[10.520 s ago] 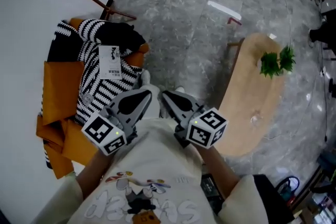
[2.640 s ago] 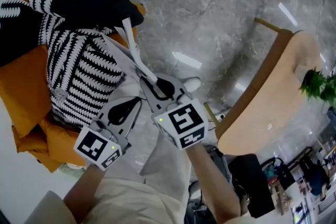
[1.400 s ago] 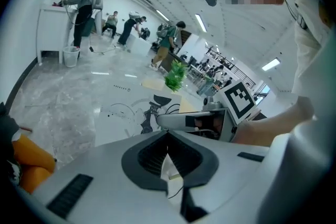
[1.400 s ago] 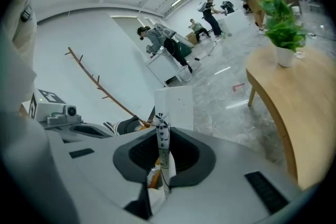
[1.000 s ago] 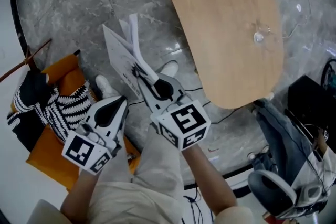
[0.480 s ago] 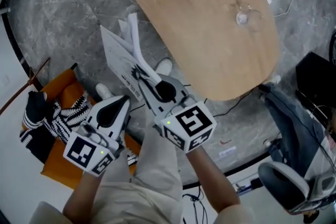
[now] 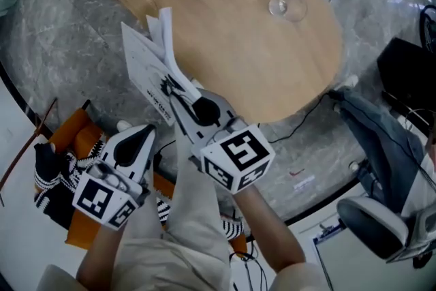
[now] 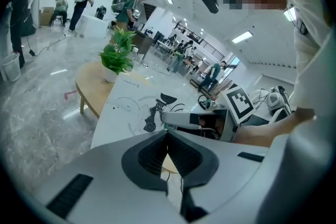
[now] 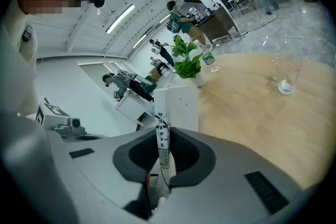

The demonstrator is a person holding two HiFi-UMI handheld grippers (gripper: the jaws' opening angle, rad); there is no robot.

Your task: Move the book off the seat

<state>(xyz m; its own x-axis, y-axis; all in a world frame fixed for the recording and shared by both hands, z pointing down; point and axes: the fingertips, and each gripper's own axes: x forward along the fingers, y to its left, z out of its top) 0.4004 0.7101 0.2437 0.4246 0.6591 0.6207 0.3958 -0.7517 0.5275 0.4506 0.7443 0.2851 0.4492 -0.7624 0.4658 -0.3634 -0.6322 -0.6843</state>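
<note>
Book [image 7: 144, 58] pinched at spine between right gripper [image 7: 176, 93] jaws, held in air, pages fanned, over near edge of wooden table [image 7: 272, 65], clear of orange seat [image 7: 76, 143]. Left gripper [image 7: 143, 134] jaws pressed together, empty, just beside right gripper.

Nothing legible
The book [image 9: 162, 136] has small print down its spine, possibly Chinese characters, too blurred to read here.

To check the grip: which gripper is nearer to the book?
Right. The right gripper is shut on the book; the left gripper is beside it, shut, off the book.
</note>
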